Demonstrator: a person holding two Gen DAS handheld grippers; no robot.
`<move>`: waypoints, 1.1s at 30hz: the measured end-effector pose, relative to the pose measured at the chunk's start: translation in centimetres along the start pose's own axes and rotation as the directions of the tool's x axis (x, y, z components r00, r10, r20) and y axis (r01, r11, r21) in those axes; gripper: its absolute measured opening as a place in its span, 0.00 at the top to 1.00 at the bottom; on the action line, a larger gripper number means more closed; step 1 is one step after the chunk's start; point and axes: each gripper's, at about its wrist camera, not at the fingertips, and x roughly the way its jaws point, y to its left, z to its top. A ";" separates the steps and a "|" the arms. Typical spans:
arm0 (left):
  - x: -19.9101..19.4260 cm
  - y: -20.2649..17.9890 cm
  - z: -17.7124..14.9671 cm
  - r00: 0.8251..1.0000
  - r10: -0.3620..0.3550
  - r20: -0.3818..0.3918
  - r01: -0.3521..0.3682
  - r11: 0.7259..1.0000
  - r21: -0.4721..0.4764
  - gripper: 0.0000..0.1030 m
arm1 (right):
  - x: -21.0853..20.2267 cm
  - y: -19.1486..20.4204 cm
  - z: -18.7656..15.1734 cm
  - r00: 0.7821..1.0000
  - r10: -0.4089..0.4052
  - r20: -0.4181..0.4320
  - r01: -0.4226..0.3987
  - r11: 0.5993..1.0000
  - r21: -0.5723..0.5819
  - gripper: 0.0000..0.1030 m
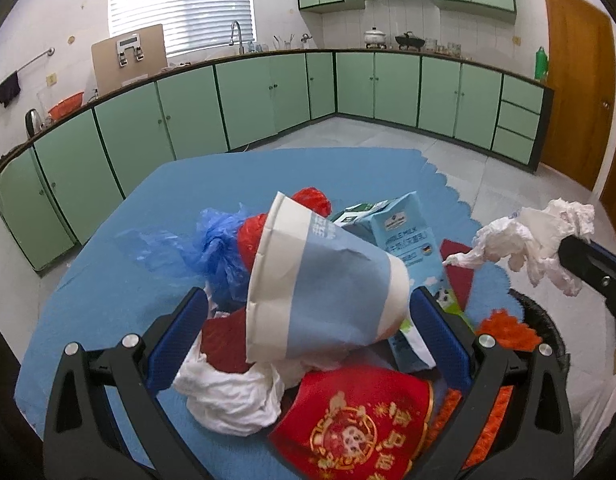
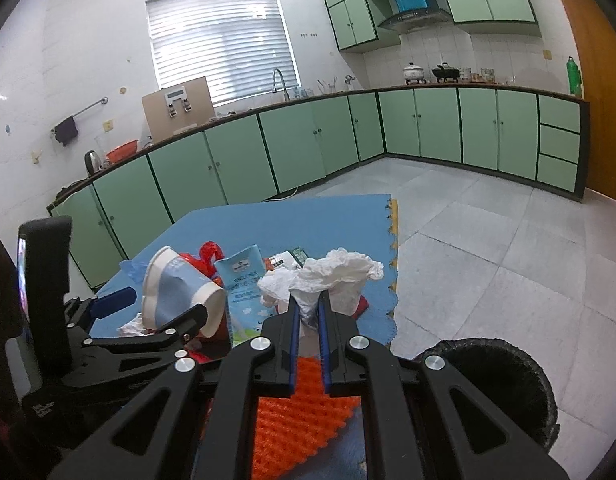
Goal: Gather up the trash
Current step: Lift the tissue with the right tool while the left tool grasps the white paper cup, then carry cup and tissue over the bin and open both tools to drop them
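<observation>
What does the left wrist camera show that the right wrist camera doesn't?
Only the left wrist view shows the red embroidered cloth and crumpled blue plastic bag. Only the right wrist view shows the black bin's whole rim. Both show the paper cup between the left gripper's fingers, the milk carton, and the white tissue pinched by the right gripper.

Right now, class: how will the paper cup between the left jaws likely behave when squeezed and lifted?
The paper cup already shows a crease, so it probably crushes easily. It looks empty and thin-walled, so likely light. Lying tilted with a round, tapered body, it may roll or slip if gripped loosely.
</observation>
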 end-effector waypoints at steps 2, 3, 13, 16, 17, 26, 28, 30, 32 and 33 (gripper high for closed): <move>0.6 -0.2 0.0 1.000 0.006 -0.010 -0.006 1.000 0.007 0.05 | 0.3 0.0 -0.2 1.000 0.002 -0.009 -0.002 1.000 0.003 0.92; 0.6 -0.2 0.0 1.000 0.008 -0.012 -0.008 1.000 0.009 0.05 | 0.4 0.0 -0.2 1.000 0.002 -0.012 -0.002 1.000 0.004 0.92; 0.2 0.5 0.4 1.000 -0.009 -0.006 0.009 1.000 0.003 0.29 | 0.6 -0.2 0.4 1.000 0.003 -0.019 -0.003 1.000 0.007 0.92; -0.2 0.9 0.6 1.000 0.003 0.010 -0.003 1.000 -0.005 0.30 | 0.4 0.1 0.5 1.000 0.007 -0.015 -0.007 1.000 -0.002 0.91; -0.6 1.1 0.7 1.000 0.006 0.019 -0.006 1.000 -0.008 0.30 | 0.2 0.2 0.5 1.000 0.009 -0.011 -0.009 1.000 -0.007 0.91; -5.5 1.4 2.1 0.991 -0.010 0.134 0.011 1.000 -0.005 0.30 | -2.4 0.3 0.9 0.999 0.018 0.051 -0.017 1.000 -0.021 0.91; -6.6 0.9 2.5 0.987 -0.029 0.157 0.029 1.000 -0.001 0.30 | -3.2 0.2 1.0 0.998 0.017 0.065 -0.016 1.000 -0.020 0.91; -7.3 0.3 2.8 0.984 -0.046 0.169 0.046 0.999 0.006 0.30 | -4.1 -0.2 1.0 0.997 0.009 0.078 -0.008 1.000 -0.014 0.91; -7.9 -0.7 3.0 0.981 -0.077 0.180 0.075 0.997 0.017 0.30 | -5.2 -1.0 1.0 0.996 -0.008 0.089 0.008 1.000 0.001 0.91; -8.1 -1.1 3.1 0.979 -0.093 0.182 0.090 0.996 0.022 0.30 | -5.6 -1.3 0.9 0.995 -0.020 0.093 0.020 1.000 0.006 0.91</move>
